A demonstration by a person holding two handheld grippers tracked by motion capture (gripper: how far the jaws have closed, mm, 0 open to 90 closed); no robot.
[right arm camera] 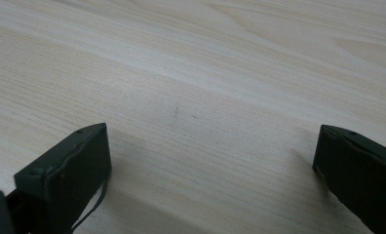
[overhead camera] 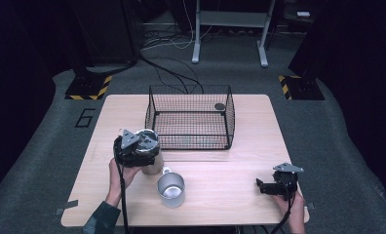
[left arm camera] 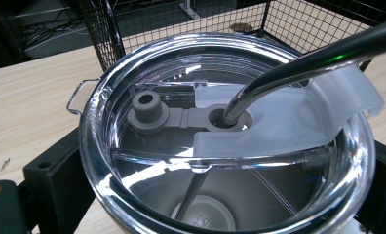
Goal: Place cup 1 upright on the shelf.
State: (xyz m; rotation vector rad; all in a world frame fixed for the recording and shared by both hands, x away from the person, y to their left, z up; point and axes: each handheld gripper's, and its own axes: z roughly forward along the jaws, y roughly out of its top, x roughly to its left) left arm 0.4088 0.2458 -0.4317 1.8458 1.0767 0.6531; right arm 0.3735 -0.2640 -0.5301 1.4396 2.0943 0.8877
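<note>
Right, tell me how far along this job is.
Nothing looks finished: the wire basket holds neither cup. In hand: the left gripper has its jaws either side of the lidded tumbler, metal straw through its lid, beside the basket. The right gripper sits open on the table. Left, probably: moving the tumbler and the metal mug.

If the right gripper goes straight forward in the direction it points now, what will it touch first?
Probably the bare wooden table. In its own view the right gripper stands open and tilted down at the wood, with nothing between its jaws. In the high view it points left, toward the metal mug, but that lies well apart.
</note>
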